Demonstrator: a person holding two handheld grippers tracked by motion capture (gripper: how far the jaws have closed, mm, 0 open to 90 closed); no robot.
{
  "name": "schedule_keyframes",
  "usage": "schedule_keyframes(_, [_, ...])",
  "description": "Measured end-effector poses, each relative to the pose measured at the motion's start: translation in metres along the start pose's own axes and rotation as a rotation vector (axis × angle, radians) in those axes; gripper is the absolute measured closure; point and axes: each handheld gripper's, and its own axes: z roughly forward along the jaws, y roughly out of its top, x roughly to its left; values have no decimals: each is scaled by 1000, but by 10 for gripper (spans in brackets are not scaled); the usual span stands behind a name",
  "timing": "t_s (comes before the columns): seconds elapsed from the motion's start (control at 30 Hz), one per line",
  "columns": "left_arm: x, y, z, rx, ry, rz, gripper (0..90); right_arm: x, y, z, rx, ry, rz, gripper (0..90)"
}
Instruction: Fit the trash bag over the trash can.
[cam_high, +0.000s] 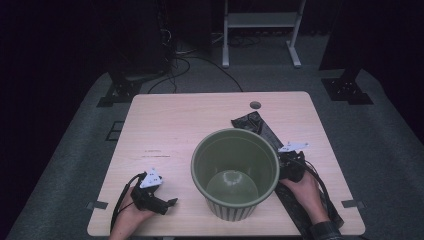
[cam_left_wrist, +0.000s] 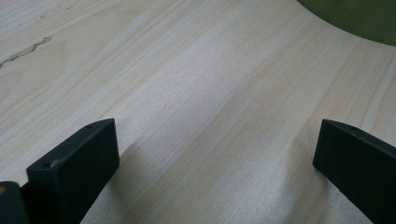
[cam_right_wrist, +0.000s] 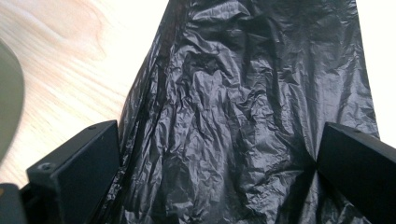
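Observation:
An empty green bin (cam_high: 235, 172) stands upright at the front middle of the wooden table (cam_high: 185, 117). A crumpled black plastic bag (cam_high: 257, 124) lies flat to the bin's right, running from behind the bin toward the front edge. My right gripper (cam_high: 287, 162) hovers low over the bag (cam_right_wrist: 243, 116), jaws wide open on either side of it, nothing clamped. My left gripper (cam_high: 170, 202) rests near the front left of the table, open over bare wood (cam_left_wrist: 201, 107). A corner of the bin (cam_left_wrist: 359, 18) peeks in at the top right of the left gripper view.
A round cable hole (cam_high: 255, 105) sits near the table's far edge. Dark carpet surrounds the table, with black stand feet (cam_high: 117, 92) and cables at the back left and a white frame (cam_high: 260, 30) behind.

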Motion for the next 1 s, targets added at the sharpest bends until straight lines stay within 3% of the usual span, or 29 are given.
schedule_keyframes(0.23, [0,0,0,0,0,0,0,1,-2,-1,-9,-10,2,20])
schedule_keyframes(0.4, [0,0,0,0,0,0,0,2,-6,-9,-55,-26,20,302])
schedule_keyframes(0.43, [0,0,0,0,1,-1,0,1,-7,-12,-57,-29,24,386])
schedule_keyframes(0.73, [0,0,0,0,0,0,0,0,-9,-18,-52,-11,17,851])
schedule_keyframes(0.9, [0,0,0,0,1,-1,0,3,-9,-18,-48,-17,-3,899])
schedule_keyframes(1.0, [0,0,0,0,0,-1,0,1,-9,-19,-46,5,-2,900])
